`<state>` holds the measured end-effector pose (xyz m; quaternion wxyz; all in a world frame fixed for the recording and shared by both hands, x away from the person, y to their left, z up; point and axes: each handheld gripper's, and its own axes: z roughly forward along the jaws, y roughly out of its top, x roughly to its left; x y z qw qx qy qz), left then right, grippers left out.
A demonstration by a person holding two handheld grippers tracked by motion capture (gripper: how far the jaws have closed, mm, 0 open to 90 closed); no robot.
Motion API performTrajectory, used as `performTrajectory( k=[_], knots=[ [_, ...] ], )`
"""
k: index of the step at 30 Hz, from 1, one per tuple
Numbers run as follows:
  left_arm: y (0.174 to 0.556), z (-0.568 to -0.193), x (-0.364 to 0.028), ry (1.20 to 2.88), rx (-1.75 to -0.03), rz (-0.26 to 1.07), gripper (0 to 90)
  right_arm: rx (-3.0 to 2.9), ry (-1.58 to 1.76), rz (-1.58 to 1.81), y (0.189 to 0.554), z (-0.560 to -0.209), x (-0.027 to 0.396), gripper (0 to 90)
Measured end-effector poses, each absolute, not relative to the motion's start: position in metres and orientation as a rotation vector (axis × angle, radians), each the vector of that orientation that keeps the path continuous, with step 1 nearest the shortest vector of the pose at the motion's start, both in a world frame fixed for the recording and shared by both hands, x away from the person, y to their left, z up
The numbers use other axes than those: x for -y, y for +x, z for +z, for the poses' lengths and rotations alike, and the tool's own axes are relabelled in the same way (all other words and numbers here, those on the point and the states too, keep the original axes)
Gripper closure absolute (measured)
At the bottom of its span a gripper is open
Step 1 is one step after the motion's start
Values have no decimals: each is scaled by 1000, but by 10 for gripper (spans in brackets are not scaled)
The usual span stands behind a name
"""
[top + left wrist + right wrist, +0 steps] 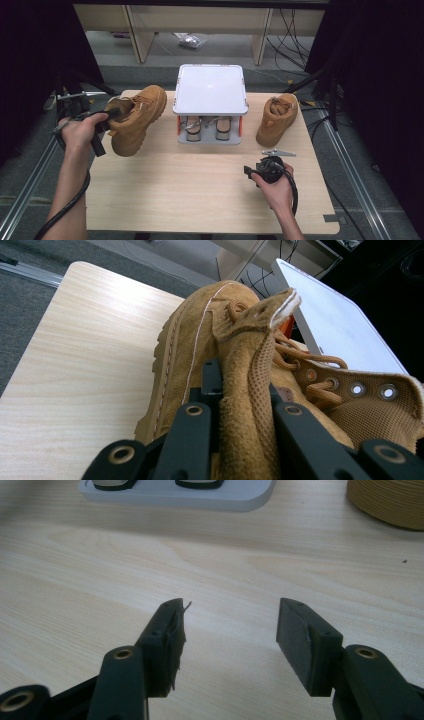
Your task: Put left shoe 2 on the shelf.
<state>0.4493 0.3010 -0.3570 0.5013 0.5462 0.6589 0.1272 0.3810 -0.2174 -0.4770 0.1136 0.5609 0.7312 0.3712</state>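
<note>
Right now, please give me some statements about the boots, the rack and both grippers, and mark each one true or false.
1. The left gripper is clamped on the tongue of the left boot. True.
2. The right gripper holds the other boot. False: its jaws stand open over bare table, with nothing between them.
3. A pair of shoes sits on the lower shelf of the white rack. True.
4. The top of the white rack carries a boot. False: the top is bare.
5. The other boot stands on the table to the right of the rack. True.
</note>
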Motion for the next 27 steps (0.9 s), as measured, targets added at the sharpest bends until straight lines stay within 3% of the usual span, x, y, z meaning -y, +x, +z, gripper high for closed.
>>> performTrajectory(
  k=[27],
  knots=[
    [456, -345, -302, 1272, -1576, 280, 821, -2143, 1622, 1082, 380, -475, 218, 456]
  ],
)
